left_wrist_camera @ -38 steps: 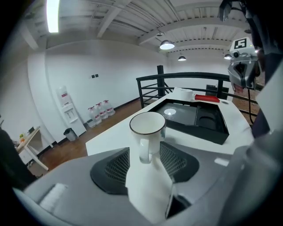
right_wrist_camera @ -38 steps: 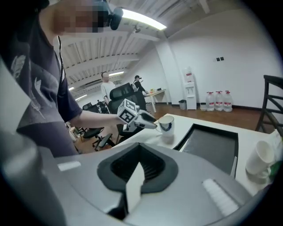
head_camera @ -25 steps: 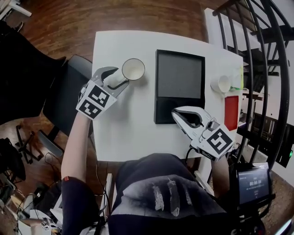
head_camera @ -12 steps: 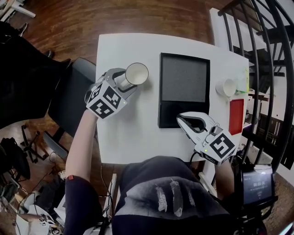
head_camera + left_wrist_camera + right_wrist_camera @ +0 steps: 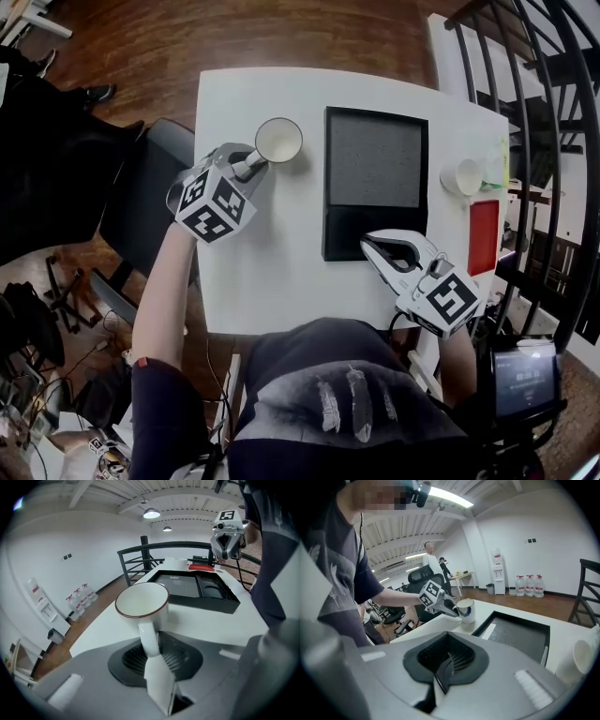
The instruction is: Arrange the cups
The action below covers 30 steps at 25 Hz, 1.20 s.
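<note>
Since the earlier frames the left claw [image 5: 249, 167] has rolled a little, and its jaws, which stood wide on either side of the mug's handle, have just been closing. Now they are narrow and pinch that handle [image 5: 149, 637]. The mug [image 5: 277, 140] has hardly shifted.

At the far left of the white table [image 5: 272, 272] we see the mug standing upright, white with a dark rim, its mouth open to us and empty inside. Its handle points toward the near left, into the left claw, which reaches in from the table's left edge.

Just right of the mug lies a black tray [image 5: 375, 159], with a large far compartment lined in grey and a smaller bare one on its near side. The mug and the tray stand apart.

The right claw [image 5: 370, 242] hangs at the tray's near right corner, its jaws pressed together with nothing between them.

Farther right, near the table's right edge, sits a second white cup [image 5: 461, 176], well apart from the mug. We cannot tell whether it stands or lies. Just near of it is a flat red card [image 5: 482, 236].
</note>
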Tool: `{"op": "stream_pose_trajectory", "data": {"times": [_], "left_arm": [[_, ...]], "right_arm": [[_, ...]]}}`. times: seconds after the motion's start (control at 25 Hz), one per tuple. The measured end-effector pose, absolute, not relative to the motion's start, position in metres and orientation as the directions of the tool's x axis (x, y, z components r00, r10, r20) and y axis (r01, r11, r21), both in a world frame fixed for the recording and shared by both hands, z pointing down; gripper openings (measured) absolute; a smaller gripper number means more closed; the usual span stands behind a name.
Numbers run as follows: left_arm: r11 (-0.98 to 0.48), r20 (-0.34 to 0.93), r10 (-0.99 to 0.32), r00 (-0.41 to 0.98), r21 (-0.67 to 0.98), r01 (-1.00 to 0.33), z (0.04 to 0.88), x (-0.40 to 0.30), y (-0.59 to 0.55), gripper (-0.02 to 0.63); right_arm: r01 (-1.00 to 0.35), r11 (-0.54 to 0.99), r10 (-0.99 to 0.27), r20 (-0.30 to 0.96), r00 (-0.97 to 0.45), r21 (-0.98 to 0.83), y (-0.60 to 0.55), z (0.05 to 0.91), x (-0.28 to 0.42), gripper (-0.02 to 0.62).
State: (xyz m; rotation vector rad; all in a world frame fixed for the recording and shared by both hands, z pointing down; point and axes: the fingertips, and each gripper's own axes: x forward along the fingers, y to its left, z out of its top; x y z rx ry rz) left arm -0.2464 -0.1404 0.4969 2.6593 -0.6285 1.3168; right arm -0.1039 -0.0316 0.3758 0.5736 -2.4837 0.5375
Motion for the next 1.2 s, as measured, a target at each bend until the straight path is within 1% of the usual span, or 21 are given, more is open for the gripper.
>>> {"op": "stream_pose_trajectory", "data": {"times": [0.16,0.36,0.68,0.88,1.04,1.2], "left_arm": [[-0.909,0.774,-0.321,0.545,-0.09,-0.408,0.496,-0.244,-0.142,0.069],[-0.908,0.756,-0.357,0.548,-0.144,-0.392,0.495,-0.242,-0.142,0.074],[-0.924,0.746,-0.329,0.58,-0.126,-0.362,0.489,-0.248,-0.139,0.072],[-0.917,0.708,-0.339,0.62,-0.102,-0.385,0.466,-0.248,-0.148,0.073],[-0.933,0.677,-0.324,0.661,-0.112,-0.343,0.43,-0.238,-0.15,0.074],[-0.95,0.659,-0.296,0.691,-0.126,-0.287,0.395,-0.215,-0.133,0.074]], "right_arm": [[-0.5,0.829,-0.285,0.579,-0.764,-0.251,-0.03,0.379,-0.102,0.004],[-0.495,0.834,-0.277,0.59,-0.758,-0.244,-0.026,0.381,-0.102,0.005],[-0.508,0.822,-0.289,0.58,-0.762,-0.258,-0.024,0.379,-0.105,0.005],[-0.557,0.784,-0.339,0.563,-0.754,-0.273,-0.038,0.376,-0.092,0.005],[-0.591,0.77,-0.384,0.565,-0.731,-0.24,-0.048,0.373,-0.076,0.004],[-0.62,0.752,-0.443,0.524,-0.728,-0.226,-0.055,0.358,-0.053,0.005]]}}
